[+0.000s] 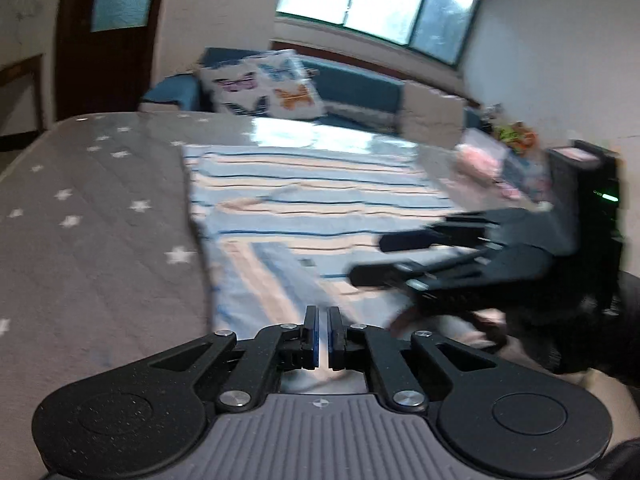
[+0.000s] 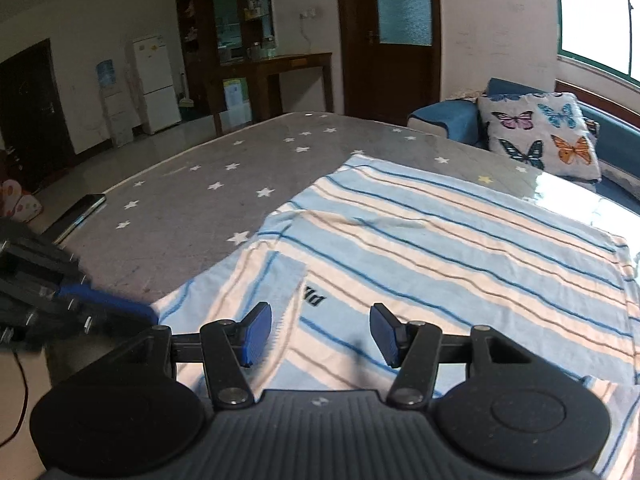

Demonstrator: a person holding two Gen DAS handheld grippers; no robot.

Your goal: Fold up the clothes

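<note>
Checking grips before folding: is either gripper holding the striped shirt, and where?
Right gripper open, holding nothing. Left gripper shut at edge of striped shirt; grip unclear.

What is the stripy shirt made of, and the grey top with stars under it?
The stripy shirt looks like soft knitted cotton: matte, with gentle wrinkles. The starry grey top looks like quilted cloth under a clear shiny cover, probably plastic or glass, since window light glares off it.
</note>
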